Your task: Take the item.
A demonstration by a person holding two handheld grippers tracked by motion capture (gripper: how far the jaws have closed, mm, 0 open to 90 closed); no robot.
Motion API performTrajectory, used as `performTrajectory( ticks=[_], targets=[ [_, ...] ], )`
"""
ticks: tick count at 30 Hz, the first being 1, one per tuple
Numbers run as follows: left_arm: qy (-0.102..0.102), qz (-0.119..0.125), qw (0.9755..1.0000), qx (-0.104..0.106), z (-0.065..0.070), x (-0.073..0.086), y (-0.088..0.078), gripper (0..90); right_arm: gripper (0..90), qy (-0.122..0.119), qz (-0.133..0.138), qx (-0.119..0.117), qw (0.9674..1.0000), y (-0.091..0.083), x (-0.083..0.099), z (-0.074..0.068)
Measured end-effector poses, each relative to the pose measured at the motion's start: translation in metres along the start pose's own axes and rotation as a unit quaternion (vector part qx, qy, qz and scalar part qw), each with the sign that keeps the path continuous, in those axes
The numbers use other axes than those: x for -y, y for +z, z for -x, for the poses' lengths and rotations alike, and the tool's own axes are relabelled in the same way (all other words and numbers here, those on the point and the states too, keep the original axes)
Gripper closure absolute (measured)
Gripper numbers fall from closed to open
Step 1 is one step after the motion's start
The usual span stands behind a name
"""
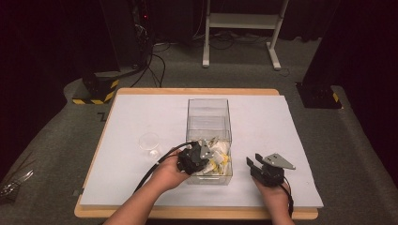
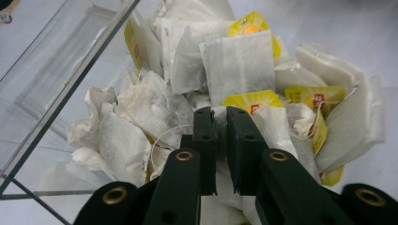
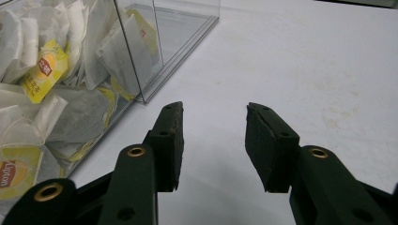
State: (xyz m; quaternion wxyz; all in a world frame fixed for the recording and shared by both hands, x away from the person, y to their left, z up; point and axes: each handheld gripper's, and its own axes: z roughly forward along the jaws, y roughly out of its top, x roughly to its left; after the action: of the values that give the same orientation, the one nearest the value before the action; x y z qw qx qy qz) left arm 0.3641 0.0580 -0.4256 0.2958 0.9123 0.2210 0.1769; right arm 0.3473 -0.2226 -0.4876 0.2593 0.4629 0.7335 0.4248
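Two grippers work the near edge of the white table [image 1: 263, 117]. At the person's right, the right gripper [image 1: 252, 163] rests on the bare surface beside the clear box [image 1: 209, 112], its jaws spread with nothing between them. The left gripper [image 2: 221, 115] reaches into the near end of that box, jaws pressed almost together on a tea bag [image 2: 219, 123] in the heap of tea bags [image 2: 239, 65] (white pouches with yellow tags). Farther left stands a small clear cup [image 1: 149, 142], well apart from the box
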Motion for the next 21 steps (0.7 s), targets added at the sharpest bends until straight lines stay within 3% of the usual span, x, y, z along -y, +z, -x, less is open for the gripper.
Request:
performTrajectory(
  ticks=[5,7,11,18,21],
  targets=[
    [-0.031,0.055,0.998,0.004,-0.003,0.01,-0.006,87.9,57.3,0.002,0.0,0.0,1.0,0.0,0.0,0.0],
    [-0.036,0.079,0.9962,-0.005,-0.003,0.014,-0.01,88.1,57.4,0.002,0.001,0.0,1.0,0.0,0.0,0.0],
    [-0.038,0.103,0.9939,-0.012,-0.003,0.016,-0.016,88.3,57.4,0.0,0.001,0.001,1.0,0.0,0.0,-0.001],
    [-0.052,0.151,0.9869,-0.02,-0.005,0.023,-0.032,88.3,57.5,0.002,0.0,0.001,1.0,0.0,0.0,-0.001],
    [-0.064,0.178,0.9817,-0.026,-0.007,0.029,-0.04,88.3,57.5,-0.001,0.001,0.0,1.0,0.0,0.0,-0.002]
  ],
)
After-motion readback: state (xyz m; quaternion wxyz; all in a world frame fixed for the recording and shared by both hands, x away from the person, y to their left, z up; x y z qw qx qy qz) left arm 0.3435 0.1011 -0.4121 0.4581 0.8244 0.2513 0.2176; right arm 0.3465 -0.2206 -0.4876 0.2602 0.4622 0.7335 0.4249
